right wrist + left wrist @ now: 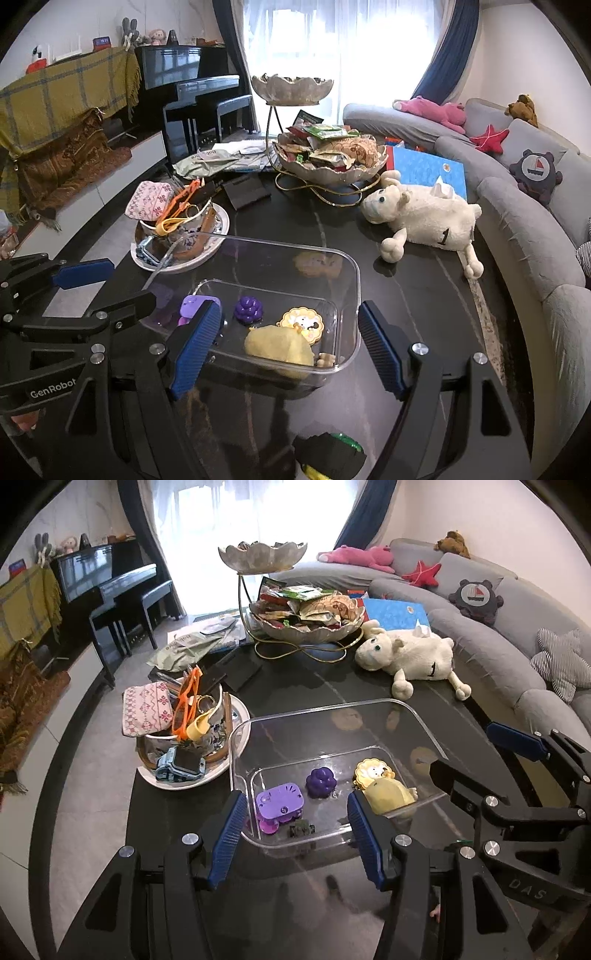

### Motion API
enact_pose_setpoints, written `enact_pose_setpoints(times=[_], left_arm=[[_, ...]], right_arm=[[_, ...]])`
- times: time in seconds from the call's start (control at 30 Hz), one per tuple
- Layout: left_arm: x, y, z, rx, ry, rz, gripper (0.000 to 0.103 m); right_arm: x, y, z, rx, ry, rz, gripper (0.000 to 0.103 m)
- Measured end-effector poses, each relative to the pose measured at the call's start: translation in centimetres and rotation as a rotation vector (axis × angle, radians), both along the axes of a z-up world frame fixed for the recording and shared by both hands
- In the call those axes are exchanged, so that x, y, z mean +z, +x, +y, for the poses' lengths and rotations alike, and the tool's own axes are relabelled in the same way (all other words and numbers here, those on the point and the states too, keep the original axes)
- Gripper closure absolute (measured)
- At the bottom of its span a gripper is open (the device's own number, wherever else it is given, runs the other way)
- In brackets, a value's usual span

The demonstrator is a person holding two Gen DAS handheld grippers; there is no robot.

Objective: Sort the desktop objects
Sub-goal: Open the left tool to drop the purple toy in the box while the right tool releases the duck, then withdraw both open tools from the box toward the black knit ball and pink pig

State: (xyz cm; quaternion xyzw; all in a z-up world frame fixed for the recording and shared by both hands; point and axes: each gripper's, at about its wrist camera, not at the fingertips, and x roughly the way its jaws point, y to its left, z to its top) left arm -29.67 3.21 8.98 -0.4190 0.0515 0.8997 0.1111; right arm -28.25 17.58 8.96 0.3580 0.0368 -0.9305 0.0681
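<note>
A clear plastic bin (236, 746) (354, 280) sits on the dark table. In it lie a purple toy piece (279, 801), a purple grape-shaped toy (320, 782) (248, 309), a yellow lion badge (373, 771) (302, 322), a yellow plush (391, 795) (279, 347) and a small dark toy car (301, 829). My left gripper (295, 834) is open and empty, just in front of the bin's near wall. My right gripper (286, 347) is open and empty, over the bin's near right corner; it also shows in the left wrist view (480, 753).
A white plate (242, 710) (221, 221) left of the bin holds a cup with orange glasses (186, 701), a patterned pouch (147, 709) and a blue watch (181, 766). A white sheep plush (410, 657) (424, 218) and a tiered snack bowl (306, 620) (328, 158) stand behind. A green-black object (332, 454) lies near me.
</note>
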Motion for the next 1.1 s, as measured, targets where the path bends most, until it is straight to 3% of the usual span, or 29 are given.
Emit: enact_pose_setpoints(times=[0.47,0.9,1.1], left_arm=[[3.1,3.7,-0.5,0.027,0.004,0.064,0.05],[4.6,7.7,-0.4,0.019,-0.014,0.106,0.05],[5.0,9.5,-0.4,0.034,0.017,0.115,0.05]], right_arm=[[3.1,3.8,-0.6,0.011,0.013,0.064,0.028],[4.4,7.6,-0.5,0.013,0.012,0.095,0.028],[4.8,9.4,-0.2,0.008,-0.002,0.112,0.028]])
